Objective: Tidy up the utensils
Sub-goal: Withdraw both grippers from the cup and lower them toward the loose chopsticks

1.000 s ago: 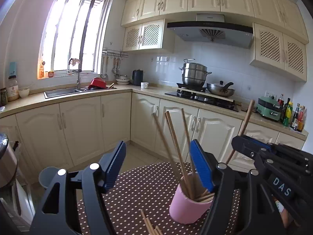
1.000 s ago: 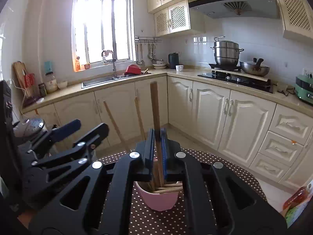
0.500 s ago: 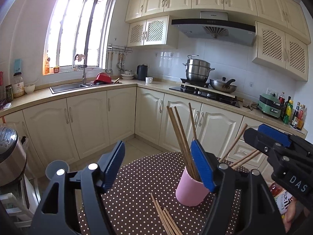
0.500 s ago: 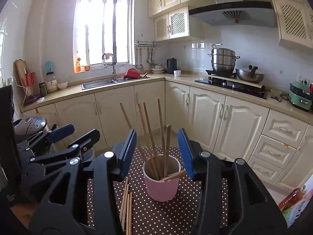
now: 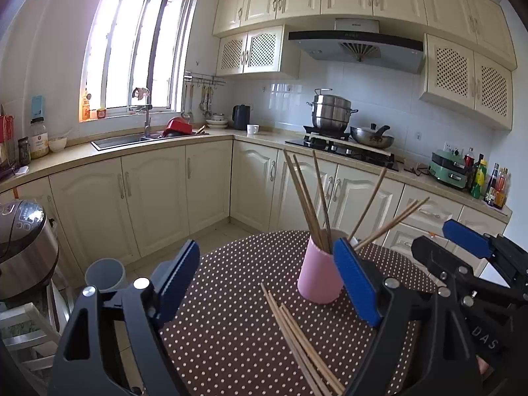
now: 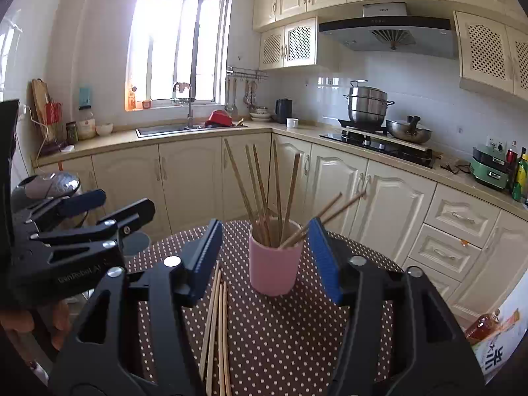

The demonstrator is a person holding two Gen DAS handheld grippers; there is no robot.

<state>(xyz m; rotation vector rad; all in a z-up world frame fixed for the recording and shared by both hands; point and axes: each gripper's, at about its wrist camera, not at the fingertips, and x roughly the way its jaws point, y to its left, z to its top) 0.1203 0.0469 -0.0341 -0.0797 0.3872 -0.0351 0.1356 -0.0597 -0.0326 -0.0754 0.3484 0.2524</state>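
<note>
While both claws hang apart over the brown white-dotted tablecloth [image 6: 290,330], the pink round cup [image 6: 273,272] stands ahead of them, holding upright wooden chopsticks [image 6: 260,194].

The right gripper [image 6: 267,260] has just been opening — nothing is clamped, the cup sits beyond its blue pads, loose pale chopsticks [image 6: 216,323] lie under its left finger. The left gripper [image 5: 267,283], jaws lately widening and empty, tilts slightly down; "DAS" reads on the other tool to its right, "GenRobot" on its own body.
</note>
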